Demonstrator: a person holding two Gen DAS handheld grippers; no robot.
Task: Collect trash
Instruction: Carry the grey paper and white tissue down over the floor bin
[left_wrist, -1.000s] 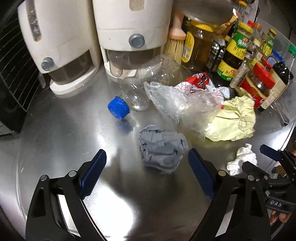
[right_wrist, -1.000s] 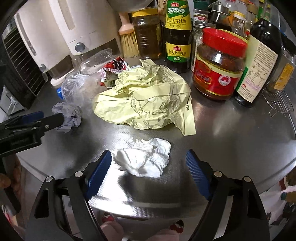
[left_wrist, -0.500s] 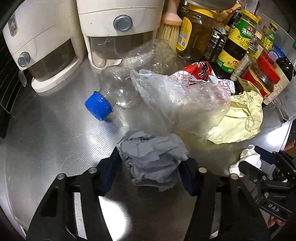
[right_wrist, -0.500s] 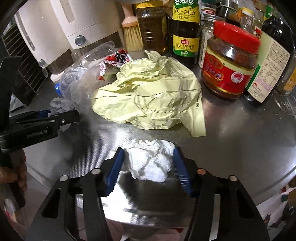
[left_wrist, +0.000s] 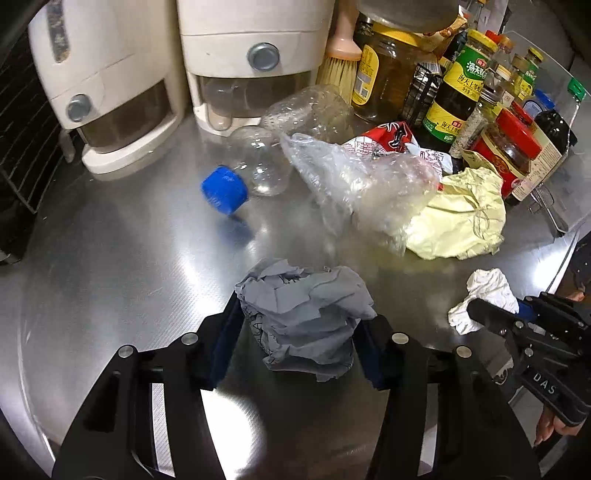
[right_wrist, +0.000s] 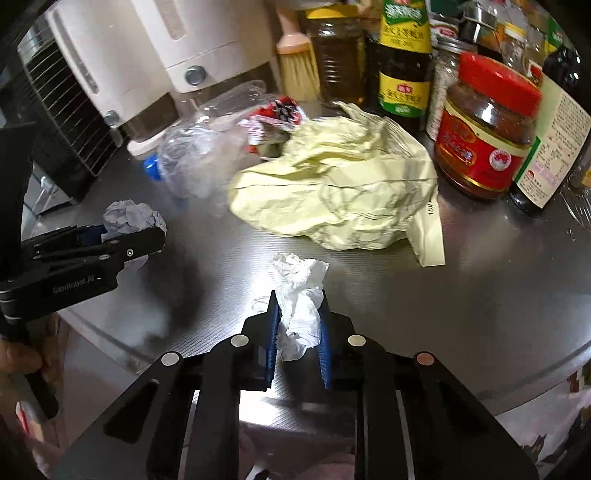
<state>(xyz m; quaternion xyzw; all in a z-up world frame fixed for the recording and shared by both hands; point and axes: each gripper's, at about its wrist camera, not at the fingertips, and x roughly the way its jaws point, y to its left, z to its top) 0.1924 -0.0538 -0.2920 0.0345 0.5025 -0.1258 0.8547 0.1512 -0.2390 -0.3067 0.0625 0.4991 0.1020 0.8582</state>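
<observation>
Both grippers have just been closing on trash. Left gripper (left_wrist: 297, 334) pinches the grey wad (left_wrist: 303, 317); right gripper (right_wrist: 298, 325) squeezes the white tissue (right_wrist: 301, 295) on the steel counter (right_wrist: 480, 280).

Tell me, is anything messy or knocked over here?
Yes. A clear bottle with a blue cap lies tipped on its side on the metal counter, beside a crumpled plastic bag and yellow wrapper. That's trash, loose among the upright sauce jars.
</observation>
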